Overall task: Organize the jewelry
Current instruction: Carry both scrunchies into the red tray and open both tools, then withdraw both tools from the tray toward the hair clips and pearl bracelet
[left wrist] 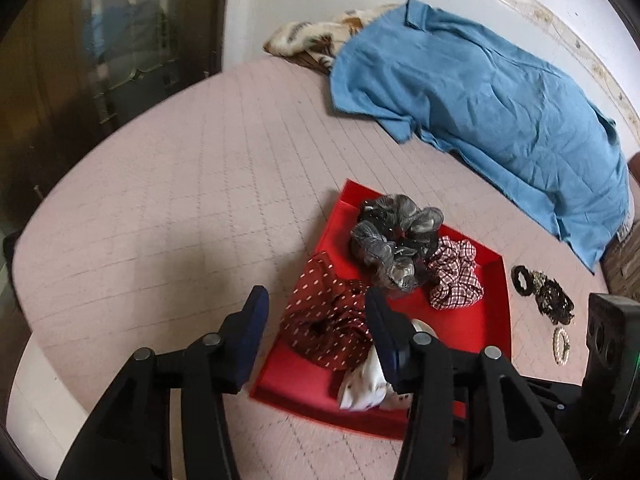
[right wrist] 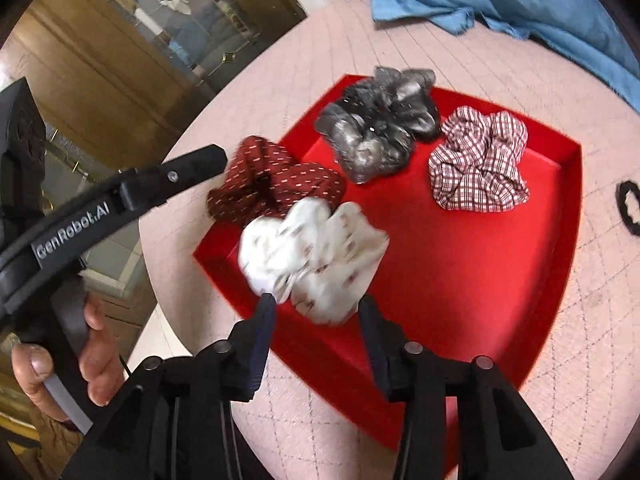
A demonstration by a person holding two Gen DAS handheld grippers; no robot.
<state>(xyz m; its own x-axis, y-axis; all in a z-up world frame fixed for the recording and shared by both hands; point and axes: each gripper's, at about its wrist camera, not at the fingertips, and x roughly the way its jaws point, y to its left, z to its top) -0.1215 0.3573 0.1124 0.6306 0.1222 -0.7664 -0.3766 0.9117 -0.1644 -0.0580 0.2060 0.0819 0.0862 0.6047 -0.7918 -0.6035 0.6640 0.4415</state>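
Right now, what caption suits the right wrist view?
Open right gripper above a white scrunchie in a red tray with three others.

A tray (right wrist: 460, 280) is set on the bed (left wrist: 160, 200). Four scrunchies are held in it: the sheer scrunchie (right wrist: 376, 120) at the far side, the checked scrunchie (right wrist: 480, 160) to its right, the dotted scrunchie (right wrist: 272, 180) draped over the left rim, the pale scrunchie (right wrist: 312, 256) nearest, just before it. Hair ties (left wrist: 544, 292) and a bead bracelet (left wrist: 560, 346) are left on the bed right of the tray. A cloth (left wrist: 480, 100) is spread behind, over a blanket (left wrist: 312, 36).
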